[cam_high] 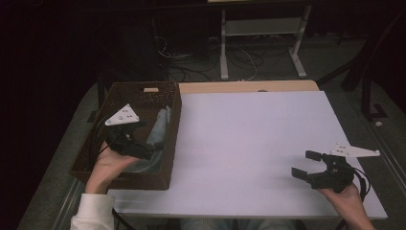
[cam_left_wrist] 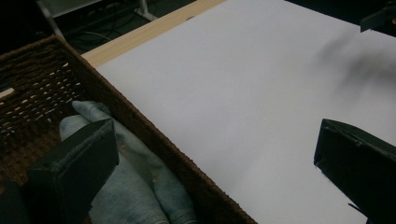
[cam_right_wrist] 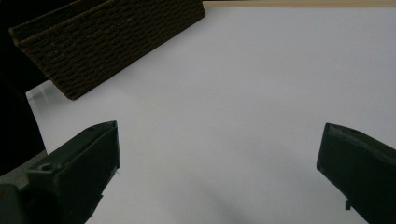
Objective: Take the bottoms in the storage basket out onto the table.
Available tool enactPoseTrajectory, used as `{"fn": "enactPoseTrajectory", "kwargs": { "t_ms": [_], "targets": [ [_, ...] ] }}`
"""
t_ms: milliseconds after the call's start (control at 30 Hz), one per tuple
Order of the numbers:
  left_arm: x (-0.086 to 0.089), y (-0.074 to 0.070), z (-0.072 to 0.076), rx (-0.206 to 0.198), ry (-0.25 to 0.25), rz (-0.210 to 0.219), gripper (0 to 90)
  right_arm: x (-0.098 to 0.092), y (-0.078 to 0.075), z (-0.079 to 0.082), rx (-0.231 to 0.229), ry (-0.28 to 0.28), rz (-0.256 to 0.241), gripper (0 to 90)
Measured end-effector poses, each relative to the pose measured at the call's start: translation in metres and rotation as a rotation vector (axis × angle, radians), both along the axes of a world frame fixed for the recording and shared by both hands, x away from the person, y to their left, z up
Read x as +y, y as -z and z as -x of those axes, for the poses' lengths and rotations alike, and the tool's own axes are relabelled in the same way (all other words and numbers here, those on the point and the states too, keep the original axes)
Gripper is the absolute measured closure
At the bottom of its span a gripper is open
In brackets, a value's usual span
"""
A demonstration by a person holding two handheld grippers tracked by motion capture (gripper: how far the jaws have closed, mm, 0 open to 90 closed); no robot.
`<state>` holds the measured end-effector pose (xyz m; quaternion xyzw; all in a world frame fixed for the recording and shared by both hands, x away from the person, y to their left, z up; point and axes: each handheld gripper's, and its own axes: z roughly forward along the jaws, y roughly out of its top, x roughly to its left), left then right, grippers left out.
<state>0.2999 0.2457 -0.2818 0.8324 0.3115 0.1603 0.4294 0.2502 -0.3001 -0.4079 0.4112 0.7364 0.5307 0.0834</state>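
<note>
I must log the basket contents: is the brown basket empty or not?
Not empty. The basket holds grey-blue socks; the open left gripper hovers over them.

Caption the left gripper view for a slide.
Left gripper, jaws wide open, straddles the wicker basket rim above light grey-blue socks.

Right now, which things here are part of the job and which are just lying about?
Part of the job:
left gripper, open above the basket
grey socks in the basket
brown woven basket

Just around:
right gripper, open over the bare white table
cables on the floor
</note>
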Motion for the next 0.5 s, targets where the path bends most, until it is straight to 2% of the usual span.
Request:
{"fn": "enactPoseTrajectory", "kwargs": {
  "t_ms": [167,400,500],
  "targets": [
    [0.002,-0.008,-0.004,-0.001,-0.004,-0.014,0.0,0.000,0.000,0.000,-0.004,0.000,-0.001,0.0],
    [0.004,-0.013,-0.008,0.009,0.010,-0.012,0.0,0.000,0.000,0.000,-0.004,-0.001,0.001,0.0],
    [0.008,-0.013,-0.014,0.022,-0.006,-0.007,0.0,0.001,0.000,0.000,-0.003,-0.002,0.003,0.0]
  ]
}}
